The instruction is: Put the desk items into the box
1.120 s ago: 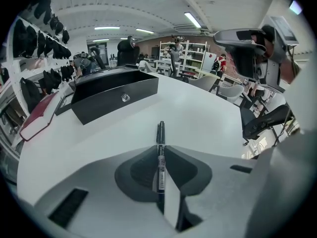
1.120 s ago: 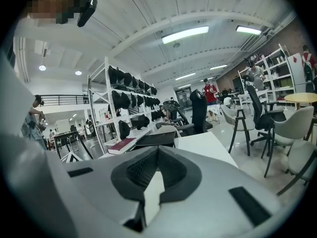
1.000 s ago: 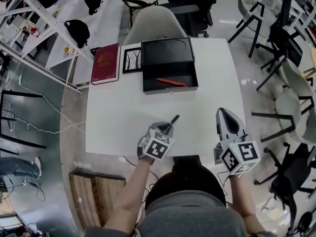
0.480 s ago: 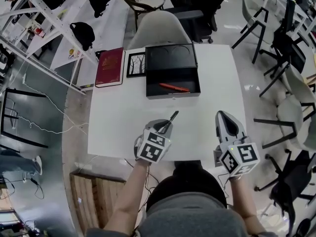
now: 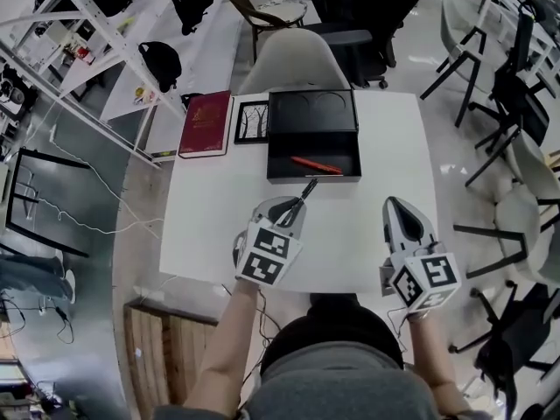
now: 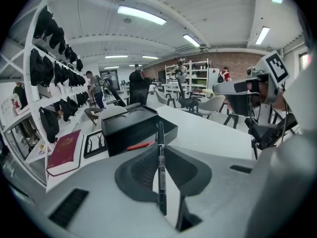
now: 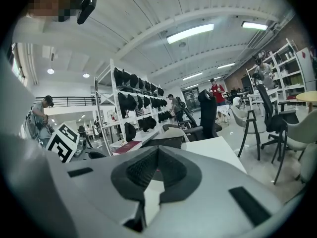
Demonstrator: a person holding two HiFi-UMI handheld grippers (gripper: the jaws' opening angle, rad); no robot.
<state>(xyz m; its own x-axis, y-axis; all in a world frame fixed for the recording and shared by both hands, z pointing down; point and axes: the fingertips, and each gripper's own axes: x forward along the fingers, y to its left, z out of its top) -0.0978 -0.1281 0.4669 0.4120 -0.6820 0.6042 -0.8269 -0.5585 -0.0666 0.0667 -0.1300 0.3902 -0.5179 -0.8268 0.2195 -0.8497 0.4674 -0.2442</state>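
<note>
A black pen (image 6: pixel 160 168) is clamped lengthwise between the jaws of my left gripper (image 6: pixel 161 147), its tip sticking out toward the box. In the head view the left gripper (image 5: pixel 294 208) hovers over the white table (image 5: pixel 210 234), and the pen (image 5: pixel 308 189) reaches close to the front wall of the open black box (image 5: pixel 313 177). A red pen (image 5: pixel 317 165) lies inside the box; it is the red pen (image 6: pixel 140 145) seen in the left gripper view. My right gripper (image 5: pixel 396 199) is at the table's near right, shut and empty, its jaws meeting at the right gripper's tip (image 7: pixel 157 150).
The box's lid (image 5: pixel 311 110) stands open behind it. A dark red book (image 5: pixel 207 124) and a small framed picture (image 5: pixel 252 121) lie at the table's far left. A white chair (image 5: pixel 293 59) stands behind the table; other chairs and shelving surround it.
My left gripper has carried the black pen forward, from the table's near edge to just in front of the box. The right gripper has stayed put.
</note>
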